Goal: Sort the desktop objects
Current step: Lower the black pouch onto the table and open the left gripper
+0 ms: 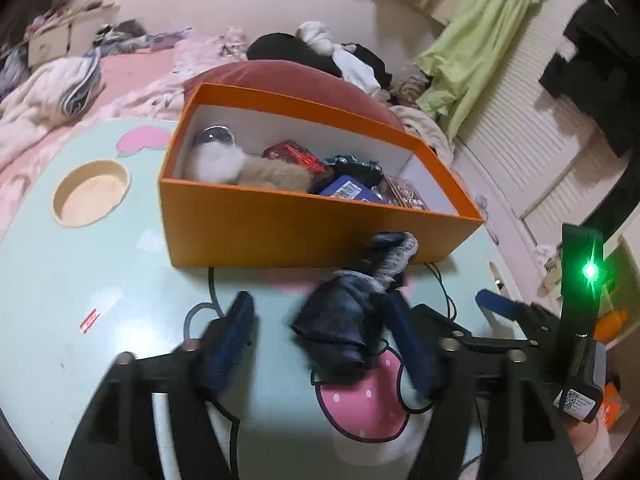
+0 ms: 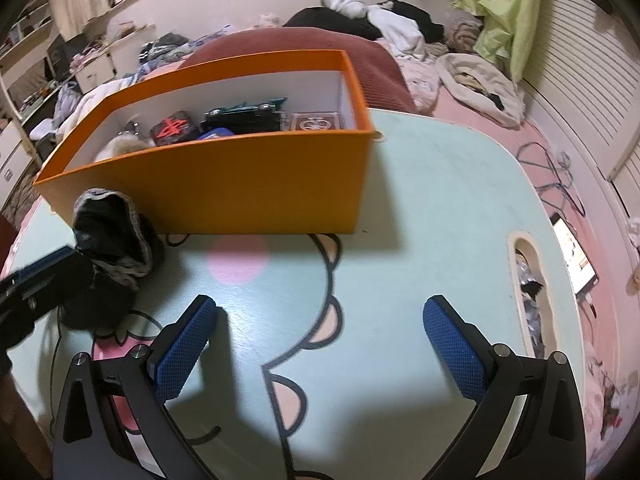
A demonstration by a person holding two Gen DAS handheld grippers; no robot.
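Left gripper (image 1: 320,344) tilts downward at lower centre, jaws apart around a dark sock (image 1: 352,316) beside the orange box (image 1: 280,228), grip unclear; right gripper (image 2: 320,344) tilts down, spread wide over bare table (image 2: 420,200).

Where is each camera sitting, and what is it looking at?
Left wrist view: on the left gripper, looking down over its blue fingers at the dark sock between them, beside the orange box.
Right wrist view: on the right gripper, looking down over its wide-open fingers at the bare mint table.
Both show the box, sock, table and messy bed.
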